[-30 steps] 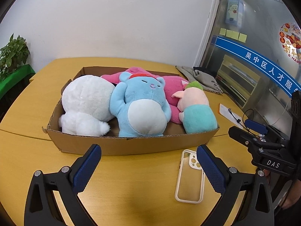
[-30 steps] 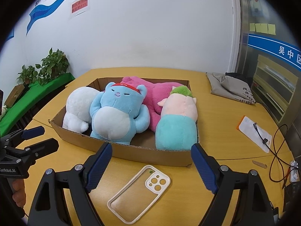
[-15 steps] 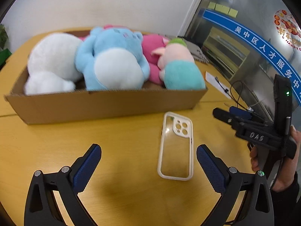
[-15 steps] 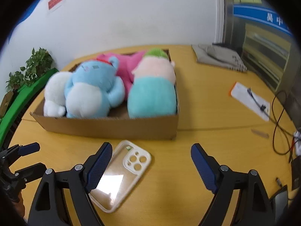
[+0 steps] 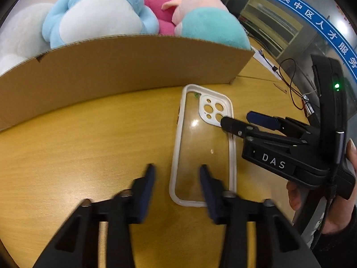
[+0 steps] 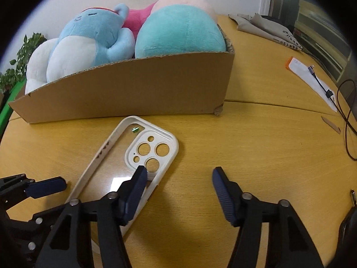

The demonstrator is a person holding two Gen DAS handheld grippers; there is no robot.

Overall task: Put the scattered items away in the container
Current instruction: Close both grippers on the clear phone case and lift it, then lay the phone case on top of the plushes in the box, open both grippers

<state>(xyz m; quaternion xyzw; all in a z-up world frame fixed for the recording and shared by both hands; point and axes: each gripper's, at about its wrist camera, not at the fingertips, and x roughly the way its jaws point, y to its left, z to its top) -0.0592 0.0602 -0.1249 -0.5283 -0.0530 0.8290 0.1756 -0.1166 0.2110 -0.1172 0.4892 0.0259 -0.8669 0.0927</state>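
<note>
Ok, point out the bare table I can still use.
Bare table lies right of the phone case, before the cardboard box, and left of the case in the left view. The box is packed with plush toys; cables clutter the far right.

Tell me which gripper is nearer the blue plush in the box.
Neither clearly: left gripper and right gripper both hang over the phone case, outside the cardboard box holding the blue plush.

Phone case [image 6: 125, 167] flat on table [image 6: 256, 138], just before toy-filled cardboard box [image 6: 133, 93].
</note>
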